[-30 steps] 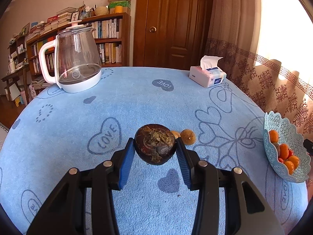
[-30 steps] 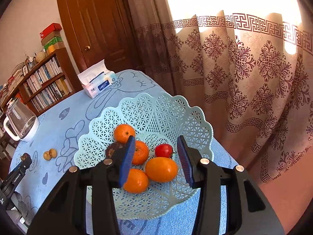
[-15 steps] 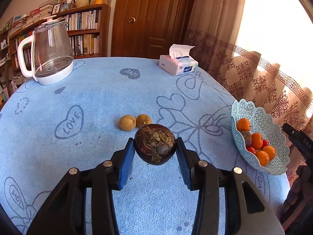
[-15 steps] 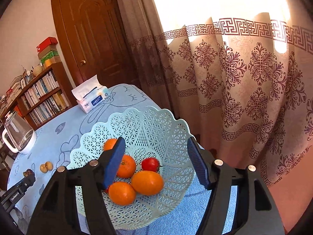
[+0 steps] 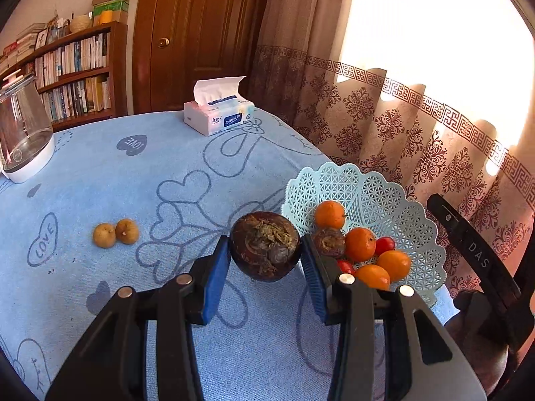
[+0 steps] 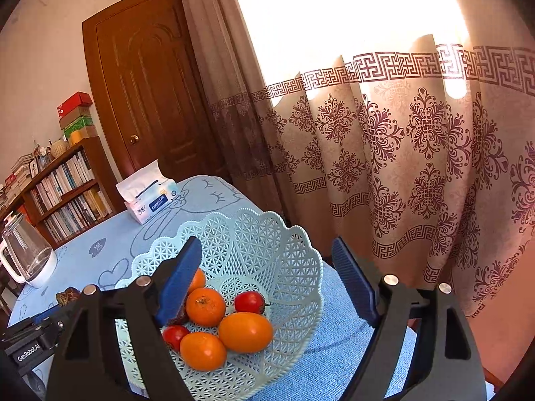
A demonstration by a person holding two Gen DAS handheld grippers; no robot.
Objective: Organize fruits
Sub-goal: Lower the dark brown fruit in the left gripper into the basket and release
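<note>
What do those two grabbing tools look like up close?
Both match: the left tool and the right tool each have two black angular plastic fingers with silver rivets, tipped with ribbed blue pads. White lettering marks each black body. No cables, sleeves or hands show.

A blue tablecloth (image 5: 100,173) printed with hearts and "LOVE" covers the table under the tongs. Far ahead of them, near the cloth's back edge, sits a tissue box (image 5: 219,118) with a white sheet sticking up. Off to the far left stands a glass kettle (image 5: 23,133) on a white base. Behind it runs a bookshelf (image 5: 77,67) full of books, with coloured boxes (image 5: 112,0) stacked on top. A brown wooden door (image 5: 200,33) is straight ahead, and patterned curtains (image 5: 401,127) hang to the right.
</note>
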